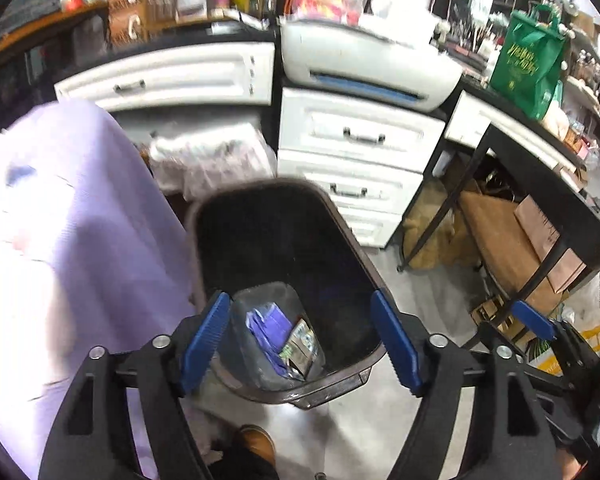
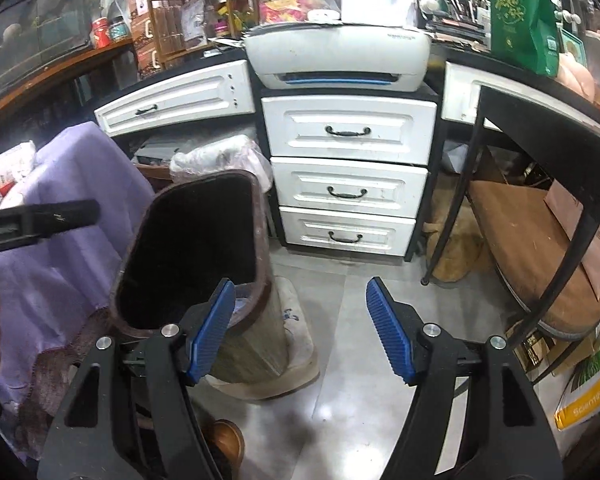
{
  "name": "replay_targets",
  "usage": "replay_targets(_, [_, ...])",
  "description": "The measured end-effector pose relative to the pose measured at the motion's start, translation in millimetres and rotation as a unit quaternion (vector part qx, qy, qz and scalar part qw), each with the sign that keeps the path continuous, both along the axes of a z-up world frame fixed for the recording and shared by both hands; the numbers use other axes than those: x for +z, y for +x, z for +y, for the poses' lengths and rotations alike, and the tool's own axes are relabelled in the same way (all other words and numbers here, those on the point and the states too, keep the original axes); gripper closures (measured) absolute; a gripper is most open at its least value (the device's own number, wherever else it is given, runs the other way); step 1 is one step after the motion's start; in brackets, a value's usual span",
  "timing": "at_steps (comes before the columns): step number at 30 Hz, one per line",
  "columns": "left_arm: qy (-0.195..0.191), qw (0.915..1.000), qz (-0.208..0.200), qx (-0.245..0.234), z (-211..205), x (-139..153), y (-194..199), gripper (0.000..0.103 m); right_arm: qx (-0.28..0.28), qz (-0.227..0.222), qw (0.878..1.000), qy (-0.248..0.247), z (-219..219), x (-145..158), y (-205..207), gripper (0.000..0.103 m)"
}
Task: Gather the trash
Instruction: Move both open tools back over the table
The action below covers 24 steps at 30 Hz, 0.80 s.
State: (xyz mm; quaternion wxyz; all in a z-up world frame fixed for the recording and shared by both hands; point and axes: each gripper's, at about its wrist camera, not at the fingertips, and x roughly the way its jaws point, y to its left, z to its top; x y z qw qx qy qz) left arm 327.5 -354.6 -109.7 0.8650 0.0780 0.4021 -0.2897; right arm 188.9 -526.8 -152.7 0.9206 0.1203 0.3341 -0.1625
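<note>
Because the left hand-held gripper [image 1: 300, 340] hangs spread and empty above the bin [image 1: 340, 232], wrappers [image 1: 280, 332] lie inside; right hand-held gripper [image 2: 300, 332] waits open, empty, beside it.

Blk grippers [image 1: 300, 338], blue ribbed pads [image 2: 388, 330]
</note>
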Motion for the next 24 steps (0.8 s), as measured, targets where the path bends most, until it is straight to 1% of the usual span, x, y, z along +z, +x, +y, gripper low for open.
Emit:
replay_targets(4, [-0.003,0.9994,-0.035,-0.002,20.6,25.8,-21.3,0.021,0.028,-0.009,1.0,-0.004,19.7,16.0,4.8,0.034])
replay_targets(7, [-0.017,0.9985,-0.051,0.0,42.6,45.0,-34.2,0.019,0.055,-0.021,0.998,-0.004,39.3,31.3,9.5,0.034])
replay_targets(11, [-0.03,0.9969,-0.07,0.019,79.1,67.3,-43.0,0.017,0.097,-0.037,0.995,-0.003,69.0,52.3,18.5,0.032])
replay_targets(13, [-0.035,0.9959,-0.078,0.029,96.1,75.6,-46.8,0.014,0.12,-0.046,0.992,-0.005,86.2,62.1,24.2,0.03])
replay_targets(15, [-0.035,0.9943,-0.093,0.04,115.2,82.8,-49.4,0.012,0.146,-0.052,0.988,-0.006,105.9,71.8,31.1,0.03])
replay_targets(18, [-0.02,0.992,-0.11,0.059,143.9,88.8,-52.6,0.012,0.187,-0.058,0.981,0.001,134.2,83.3,42.2,0.029])
replay_targets(21, [-0.011,0.99,-0.117,0.078,171.8,93.1,-55.1,0.012,0.226,-0.061,0.972,0.016,161.0,90.5,51.3,0.029])
replay_targets(22, [-0.01,0.9892,-0.12,0.084,180.7,94.3,-56.6,0.012,0.246,-0.061,0.967,0.017,175.2,94.2,56.9,0.029])
replay_targets(24, [-0.007,0.9873,-0.124,0.099,204.4,95.5,-58.2,0.012,0.268,-0.062,0.961,0.014,193.3,97.3,61.7,0.029])
